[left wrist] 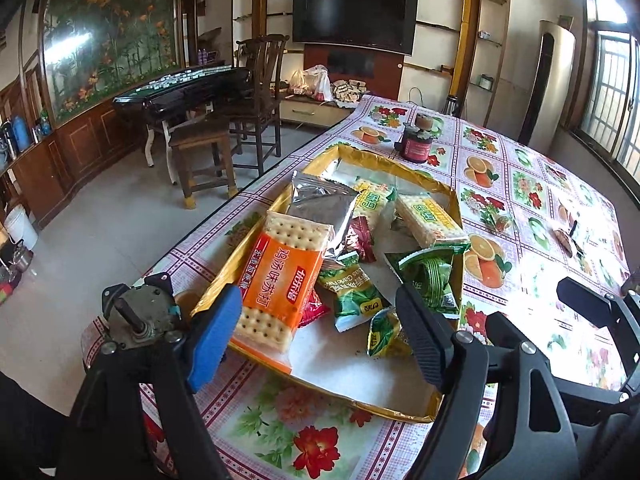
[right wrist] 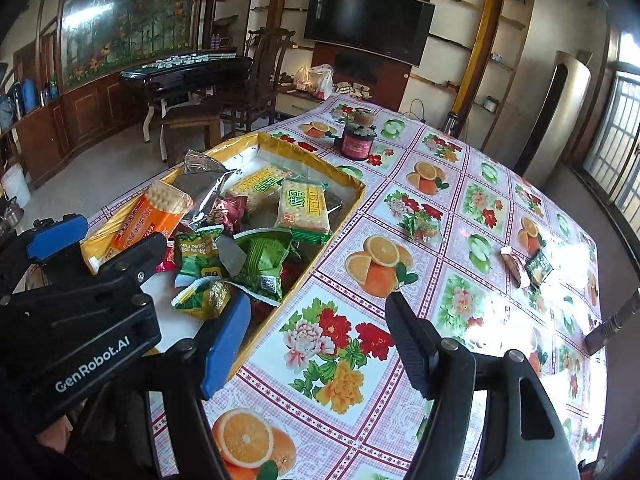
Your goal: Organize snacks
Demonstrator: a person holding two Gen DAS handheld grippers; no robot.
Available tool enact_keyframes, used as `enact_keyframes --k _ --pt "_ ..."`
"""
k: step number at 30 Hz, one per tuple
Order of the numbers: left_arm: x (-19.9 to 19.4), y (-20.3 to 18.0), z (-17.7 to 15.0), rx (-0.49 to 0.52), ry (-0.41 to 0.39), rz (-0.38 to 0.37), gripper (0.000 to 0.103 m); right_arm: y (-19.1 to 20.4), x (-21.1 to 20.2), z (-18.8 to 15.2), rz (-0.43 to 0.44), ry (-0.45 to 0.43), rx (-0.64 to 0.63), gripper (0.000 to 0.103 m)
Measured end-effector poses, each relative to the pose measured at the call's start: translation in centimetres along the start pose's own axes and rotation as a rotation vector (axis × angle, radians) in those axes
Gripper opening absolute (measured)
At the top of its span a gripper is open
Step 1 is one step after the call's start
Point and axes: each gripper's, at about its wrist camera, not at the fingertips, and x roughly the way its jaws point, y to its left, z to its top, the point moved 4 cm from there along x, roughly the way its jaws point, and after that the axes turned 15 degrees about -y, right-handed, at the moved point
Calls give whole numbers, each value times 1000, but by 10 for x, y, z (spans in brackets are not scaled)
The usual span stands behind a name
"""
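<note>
A shallow gold-rimmed box [left wrist: 400, 412] on the flowered tablecloth holds several snacks: an orange cracker pack [left wrist: 280, 276], a silver bag [left wrist: 324, 208], yellow-green cracker packs [left wrist: 428, 216] and small green packets [left wrist: 352, 292]. My left gripper [left wrist: 316, 320] hangs open over the box's near end, its blue finger beside the orange pack, not pressing it. My right gripper [right wrist: 320, 332] stands open over bare tablecloth right of the box [right wrist: 312, 160], with nothing between its fingers. Loose packets lie on the cloth: one small [right wrist: 420, 226], two more further right [right wrist: 528, 268].
A dark red jar [right wrist: 358, 140] with a lid stands beyond the box. The table's left edge runs close along the box. A stool [left wrist: 204, 148], chairs and a mahjong table [left wrist: 180, 88] stand on the floor to the left.
</note>
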Motion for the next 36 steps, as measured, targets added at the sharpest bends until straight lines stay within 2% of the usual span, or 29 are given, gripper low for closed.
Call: enact_keyframes --k 32,36 --pt "9 3 5 20 2 -28 80 -4 7 -1 9 11 12 70" --pt "14 4 5 9 45 -55 80 -4 8 0 5 12 7 70"
